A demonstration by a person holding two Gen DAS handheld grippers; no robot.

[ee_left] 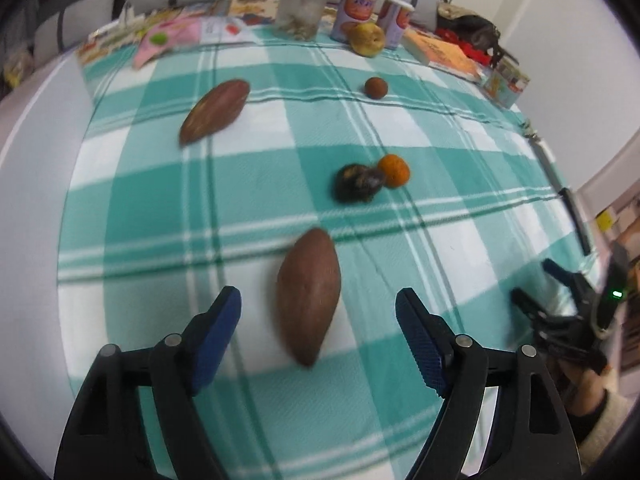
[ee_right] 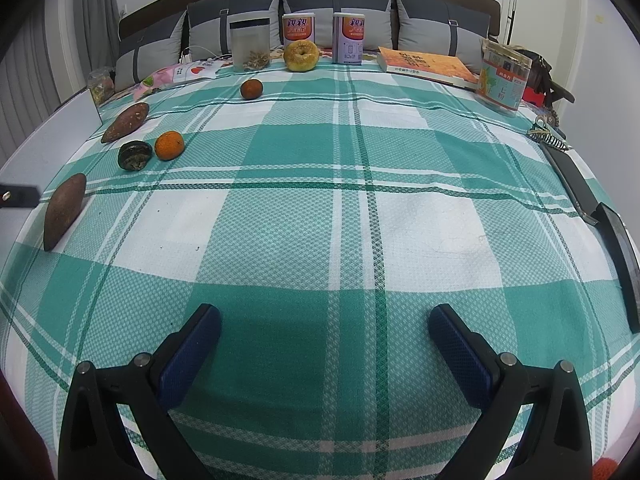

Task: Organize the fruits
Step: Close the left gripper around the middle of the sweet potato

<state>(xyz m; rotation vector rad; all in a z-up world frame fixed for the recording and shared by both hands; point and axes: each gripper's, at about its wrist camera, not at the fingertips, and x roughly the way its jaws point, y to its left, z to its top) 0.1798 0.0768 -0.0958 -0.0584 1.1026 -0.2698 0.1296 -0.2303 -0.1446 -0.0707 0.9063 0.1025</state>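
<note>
On a green-and-white checked cloth (ee_right: 320,216) lie several fruits. A brown sweet potato (ee_left: 308,296) lies just ahead of my open left gripper (ee_left: 318,316), partly between its fingers; it also shows at the far left of the right wrist view (ee_right: 64,210). A second sweet potato (ee_left: 214,112) (ee_right: 126,122) lies farther back. A dark rotten fruit (ee_left: 358,183) (ee_right: 134,155) touches an orange tangerine (ee_left: 394,170) (ee_right: 169,145). A small brownish-orange fruit (ee_left: 376,88) (ee_right: 251,89) and a yellow pear-like fruit (ee_left: 367,39) (ee_right: 301,55) sit near the back. My right gripper (ee_right: 324,344) is open and empty over bare cloth; it also shows in the left wrist view (ee_left: 536,284).
Along the back stand a clear jar (ee_right: 250,44), two cans (ee_right: 298,28) (ee_right: 348,38), a book (ee_right: 428,66) and a plastic tub (ee_right: 504,80). Snack packets (ee_left: 168,38) lie back left. Dark flat objects (ee_right: 616,236) line the right edge. Pillows (ee_right: 336,4) stand behind.
</note>
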